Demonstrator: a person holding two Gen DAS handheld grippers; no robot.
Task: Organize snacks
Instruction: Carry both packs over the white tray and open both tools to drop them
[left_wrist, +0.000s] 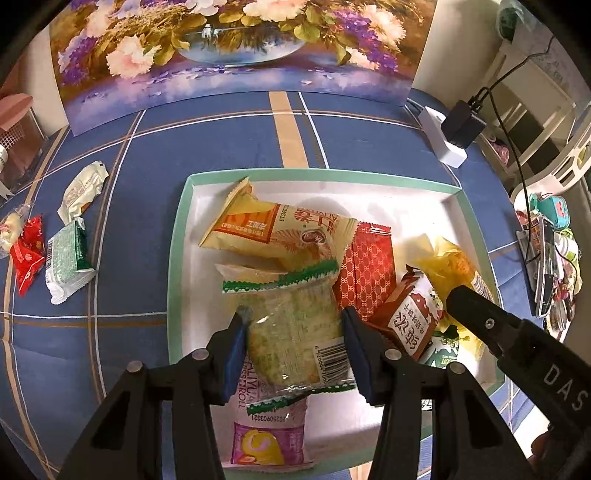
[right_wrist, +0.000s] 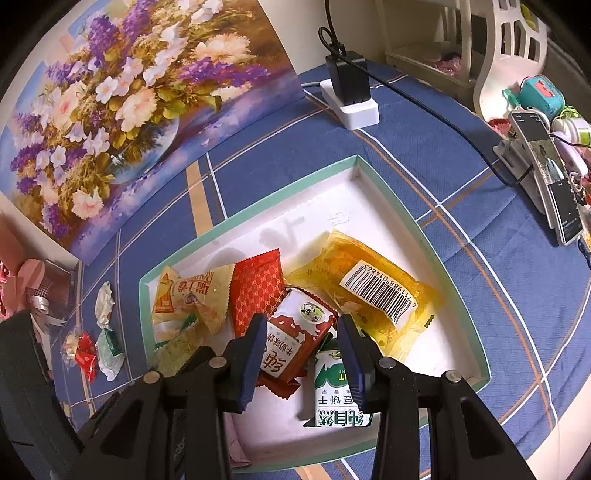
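My left gripper (left_wrist: 295, 332) is shut on a clear cracker packet with green zigzag ends (left_wrist: 291, 325), held over the white tray with a teal rim (left_wrist: 177, 258). Under it lie a yellow packet (left_wrist: 280, 229), a red patterned packet (left_wrist: 369, 273) and a pink roll-cake packet (left_wrist: 269, 432). In the right wrist view my right gripper (right_wrist: 303, 350) is shut on a brown-red packet (right_wrist: 295, 339) inside the tray (right_wrist: 424, 221), beside a green-white biscuit packet (right_wrist: 332, 398) and an orange-yellow packet (right_wrist: 369, 295). One finger of the right gripper (left_wrist: 480, 314) shows in the left wrist view.
Loose snacks lie on the blue checked cloth left of the tray: a cream packet (left_wrist: 83, 192), a green one (left_wrist: 68, 258), a red one (left_wrist: 27, 254). A power strip with a charger (right_wrist: 351, 99), its cable and a phone on a stand (right_wrist: 550, 184) sit right. A flower painting (left_wrist: 236, 48) stands behind.
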